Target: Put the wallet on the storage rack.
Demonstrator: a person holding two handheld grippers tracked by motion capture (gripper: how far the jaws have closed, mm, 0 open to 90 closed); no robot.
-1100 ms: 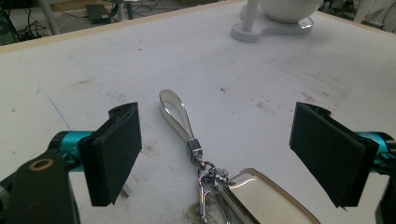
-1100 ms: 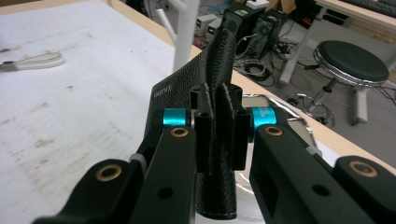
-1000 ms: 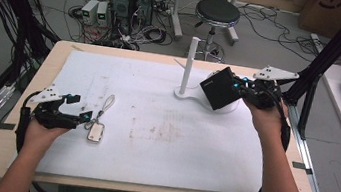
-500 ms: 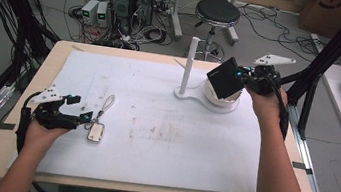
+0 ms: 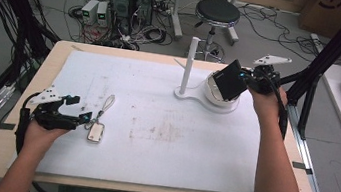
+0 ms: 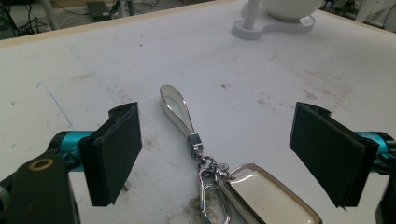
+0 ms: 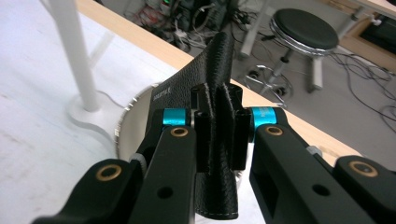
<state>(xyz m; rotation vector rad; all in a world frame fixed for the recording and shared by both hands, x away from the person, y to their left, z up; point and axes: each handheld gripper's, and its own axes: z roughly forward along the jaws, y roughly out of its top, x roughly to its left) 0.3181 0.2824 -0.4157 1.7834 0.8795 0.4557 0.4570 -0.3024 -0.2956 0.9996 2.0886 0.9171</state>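
A black leather wallet hangs just above the white bowl of a stand at the table's far right, with my right gripper shut on its edge. From the gripper's own camera the wallet stands pinched between the jaws, the bowl's rim beneath it. At the near left, my left gripper rests open on the white mat. A key fob with a metal ring and strap loop lies between its fingers, untouched; the fob's case sits near the right pad.
A white upright post rises from the stand's flat base, just left of the bowl. The white mat covers most of the wooden table. Behind the table are a stool, computer boxes and cables on the floor.
My right gripper has carried the wallet away from me and a little right, from above the mat to over the bowl. The left gripper has stayed put.
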